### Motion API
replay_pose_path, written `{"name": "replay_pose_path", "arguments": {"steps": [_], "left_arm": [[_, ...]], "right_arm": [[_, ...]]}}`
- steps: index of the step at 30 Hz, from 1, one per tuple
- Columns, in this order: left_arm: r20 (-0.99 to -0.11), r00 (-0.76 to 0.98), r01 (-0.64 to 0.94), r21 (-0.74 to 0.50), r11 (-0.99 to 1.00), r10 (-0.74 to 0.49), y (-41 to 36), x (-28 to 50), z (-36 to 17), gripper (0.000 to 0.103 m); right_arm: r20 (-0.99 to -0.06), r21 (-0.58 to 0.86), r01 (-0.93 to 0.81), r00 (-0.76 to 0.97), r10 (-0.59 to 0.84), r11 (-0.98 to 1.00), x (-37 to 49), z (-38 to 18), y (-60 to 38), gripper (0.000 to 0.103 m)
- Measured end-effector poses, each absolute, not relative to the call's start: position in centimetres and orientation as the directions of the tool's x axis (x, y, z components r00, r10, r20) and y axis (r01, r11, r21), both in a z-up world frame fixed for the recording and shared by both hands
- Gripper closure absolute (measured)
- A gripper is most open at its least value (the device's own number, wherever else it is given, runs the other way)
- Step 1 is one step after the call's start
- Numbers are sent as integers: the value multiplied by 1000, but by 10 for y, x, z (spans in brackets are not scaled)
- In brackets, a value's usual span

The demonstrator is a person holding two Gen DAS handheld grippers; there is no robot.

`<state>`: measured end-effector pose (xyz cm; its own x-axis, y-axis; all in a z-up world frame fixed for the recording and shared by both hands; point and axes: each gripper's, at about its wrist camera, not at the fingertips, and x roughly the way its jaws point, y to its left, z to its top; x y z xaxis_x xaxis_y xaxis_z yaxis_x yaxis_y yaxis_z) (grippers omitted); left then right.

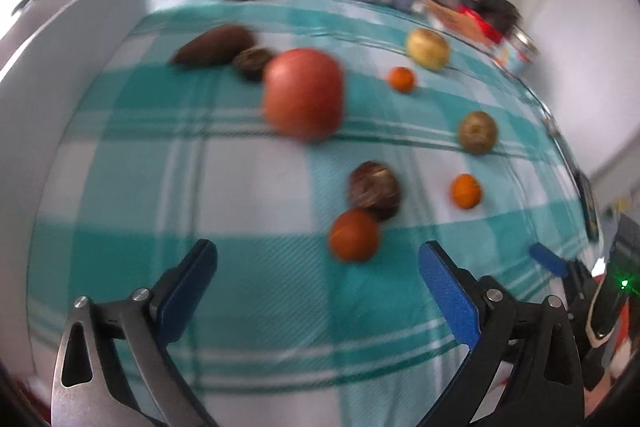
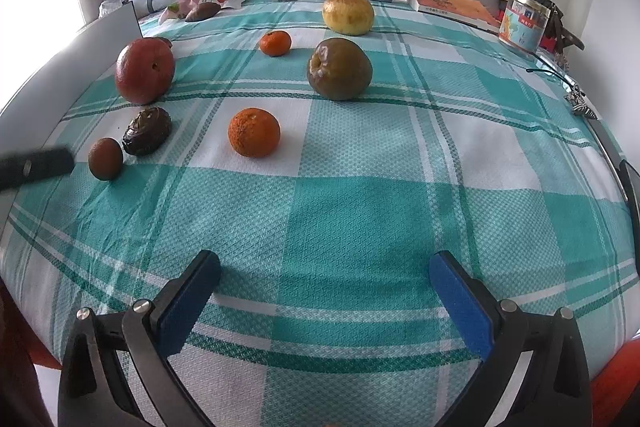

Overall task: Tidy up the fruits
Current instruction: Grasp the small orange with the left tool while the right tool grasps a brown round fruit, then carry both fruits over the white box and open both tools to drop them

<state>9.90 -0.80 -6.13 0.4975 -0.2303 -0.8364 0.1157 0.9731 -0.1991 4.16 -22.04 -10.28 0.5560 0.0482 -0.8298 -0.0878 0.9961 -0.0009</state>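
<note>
My right gripper (image 2: 324,291) hangs with its jaws spread wide and empty over the green checked cloth (image 2: 360,195). Far ahead I see a brownish-green apple (image 2: 339,68), with an orange (image 2: 253,132) nearer and left of it. At far left a red apple (image 2: 145,71) stands behind a dark shrivelled fruit (image 2: 146,136).

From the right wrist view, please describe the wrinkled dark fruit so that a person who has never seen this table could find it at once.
Start at the teal checked cloth and find the large red apple near its left edge. Just in front of the apple lies the wrinkled dark fruit, with a small smooth brown fruit beside it. Only this one is shrivelled, glossy and nearly black.
</note>
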Motion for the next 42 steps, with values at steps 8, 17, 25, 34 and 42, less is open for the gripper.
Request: {"name": "replay_pose_path", "arguments": {"steps": [8, 17, 25, 34, 42], "left_arm": [[-830, 534, 186, -68, 980, -159, -36, 102, -69, 22], [-825, 539, 128, -118, 985, -169, -16, 96, -75, 76], [-795, 579, 38, -199, 979, -184, 30, 84, -39, 76], [-719, 686, -91, -242, 966, -116, 135, 48, 51, 76], [-780, 620, -352, -182, 918, 83, 265, 42, 41, 76]], "right_arm": [[-816, 2, -101, 575, 60, 995, 40, -103, -222, 0], [-774, 210, -5, 611, 169, 978, 59, -74, -270, 1], [-830, 242, -112, 490, 266, 964, 179, -72, -255, 29], [-824, 380, -87, 420, 380, 921, 194, -57, -230, 55], [-691, 494, -499, 271, 670, 712, 166, 40, -6, 55]]}}
